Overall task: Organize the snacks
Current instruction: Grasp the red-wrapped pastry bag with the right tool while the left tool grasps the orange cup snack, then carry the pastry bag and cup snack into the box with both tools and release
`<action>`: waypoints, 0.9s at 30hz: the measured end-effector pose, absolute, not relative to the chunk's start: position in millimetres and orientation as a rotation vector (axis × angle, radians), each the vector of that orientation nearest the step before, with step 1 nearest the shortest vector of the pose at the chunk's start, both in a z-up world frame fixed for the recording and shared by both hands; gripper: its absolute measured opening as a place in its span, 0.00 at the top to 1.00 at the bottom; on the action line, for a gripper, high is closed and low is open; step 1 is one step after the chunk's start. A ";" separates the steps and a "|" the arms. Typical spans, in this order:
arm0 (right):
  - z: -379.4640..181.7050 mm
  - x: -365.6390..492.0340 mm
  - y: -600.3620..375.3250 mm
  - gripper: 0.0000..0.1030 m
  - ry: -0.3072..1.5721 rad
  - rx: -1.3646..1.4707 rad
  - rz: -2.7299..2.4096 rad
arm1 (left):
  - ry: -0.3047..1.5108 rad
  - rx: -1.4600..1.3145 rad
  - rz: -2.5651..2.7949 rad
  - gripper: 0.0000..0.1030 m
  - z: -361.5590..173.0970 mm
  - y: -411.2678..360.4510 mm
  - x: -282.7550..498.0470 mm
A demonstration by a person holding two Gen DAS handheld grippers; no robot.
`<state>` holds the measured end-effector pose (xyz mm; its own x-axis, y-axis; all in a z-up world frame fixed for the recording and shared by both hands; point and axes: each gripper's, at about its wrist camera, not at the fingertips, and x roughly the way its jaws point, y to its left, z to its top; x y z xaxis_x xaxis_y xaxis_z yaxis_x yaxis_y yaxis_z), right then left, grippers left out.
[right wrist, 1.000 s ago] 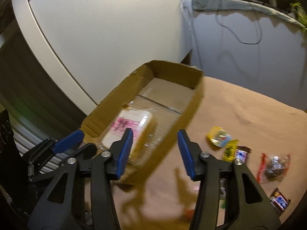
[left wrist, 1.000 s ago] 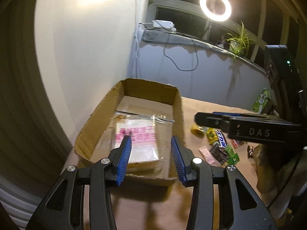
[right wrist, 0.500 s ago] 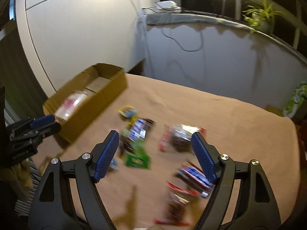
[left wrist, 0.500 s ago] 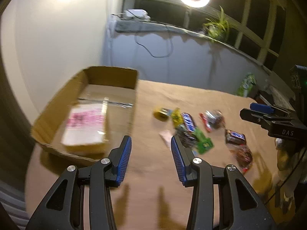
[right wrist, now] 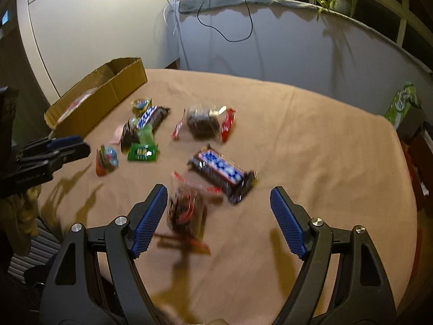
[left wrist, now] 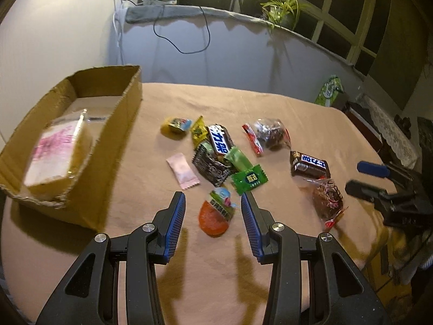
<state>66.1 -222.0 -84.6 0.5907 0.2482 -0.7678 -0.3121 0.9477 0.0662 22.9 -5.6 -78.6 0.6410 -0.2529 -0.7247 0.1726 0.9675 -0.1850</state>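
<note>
Several snacks lie on the tan tablecloth (left wrist: 270, 103). An orange jelly cup (left wrist: 215, 214) sits on the cloth right below my left gripper (left wrist: 212, 197), which is open, its pads clear of the cup. Beyond it are a green candy (left wrist: 249, 178), a pink sachet (left wrist: 184, 170) and a Snickers bar (left wrist: 220, 139). My right gripper (right wrist: 218, 191) hangs wide open over a dark clear bag (right wrist: 186, 211), with a second Snickers bar (right wrist: 222, 173) just past it. The cardboard box (left wrist: 119, 124) at the left holds a pink-printed packet (left wrist: 56, 151).
A clear bag of dark snacks (left wrist: 270, 135) and a yellow jelly cup (left wrist: 174, 126) lie farther back. A green packet (left wrist: 330, 89) stands past the table's far right corner. A grey wall with a cable and a plant (left wrist: 284, 10) bounds the back.
Both grippers swung from over the box rightward to the loose snacks and dropped a little. The right gripper's jaws spread wider. The pink-printed packet stays in the box.
</note>
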 end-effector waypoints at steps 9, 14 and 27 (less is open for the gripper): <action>-100.6 62.0 -203.3 0.23 0.903 -0.059 0.352 | 0.873 -0.052 -0.245 0.60 -93.7 -17.9 34.7; -109.2 67.5 -195.0 0.33 0.925 -0.049 0.353 | 0.885 -0.042 -0.238 0.60 -100.8 -16.3 37.6; -124.0 73.1 -184.9 0.66 0.957 -0.099 0.323 | 0.893 -0.020 -0.249 0.78 -108.9 -19.0 43.4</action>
<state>73.1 -184.9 -124.0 0.5323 0.2268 -0.8156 -0.3139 0.9477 0.0586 43.4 -19.0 -108.9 0.6002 -0.2227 -0.7682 0.2065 0.9710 -0.1202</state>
